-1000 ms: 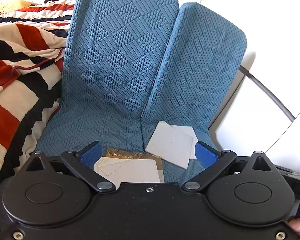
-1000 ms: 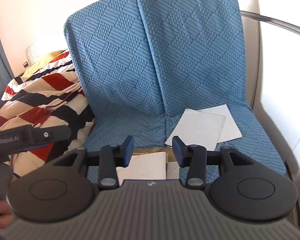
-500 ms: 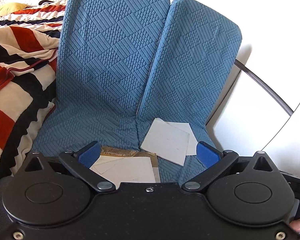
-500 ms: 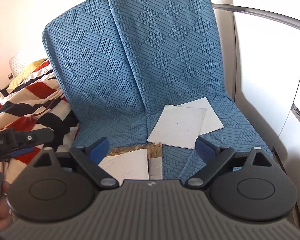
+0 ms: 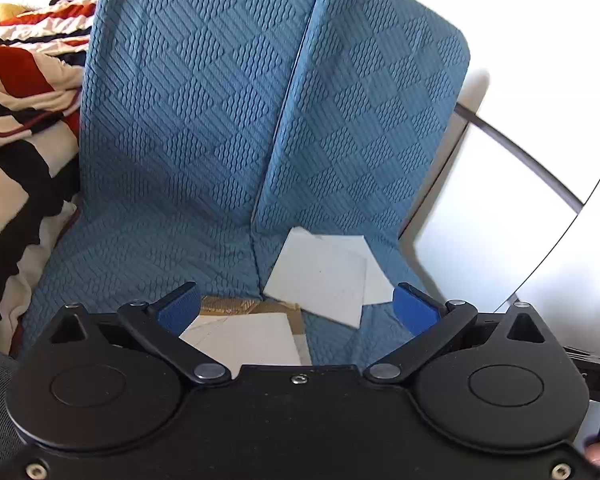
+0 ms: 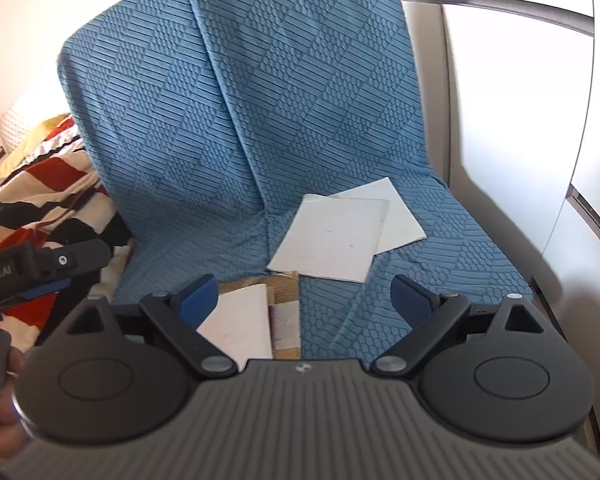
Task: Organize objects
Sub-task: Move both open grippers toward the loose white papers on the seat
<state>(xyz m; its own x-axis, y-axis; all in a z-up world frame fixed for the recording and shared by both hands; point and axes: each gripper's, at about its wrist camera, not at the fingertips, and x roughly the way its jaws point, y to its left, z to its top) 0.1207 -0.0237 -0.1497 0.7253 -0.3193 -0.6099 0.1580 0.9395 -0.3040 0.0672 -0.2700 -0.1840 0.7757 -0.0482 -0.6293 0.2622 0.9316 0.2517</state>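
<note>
here, left gripper point(image 5: 296, 305) fingers wide apart, empty, right gripper point(image 6: 305, 295) likewise, above white sheets point(image 6: 332, 236)

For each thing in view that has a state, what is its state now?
left gripper: open, holding nothing.
right gripper: open, holding nothing.
two white sheets: flat on the blue seat cover, overlapping, askew.
near pile of sheets: flat, uneven, on brown card.
striped blanket: crumpled beside the seat.
</note>
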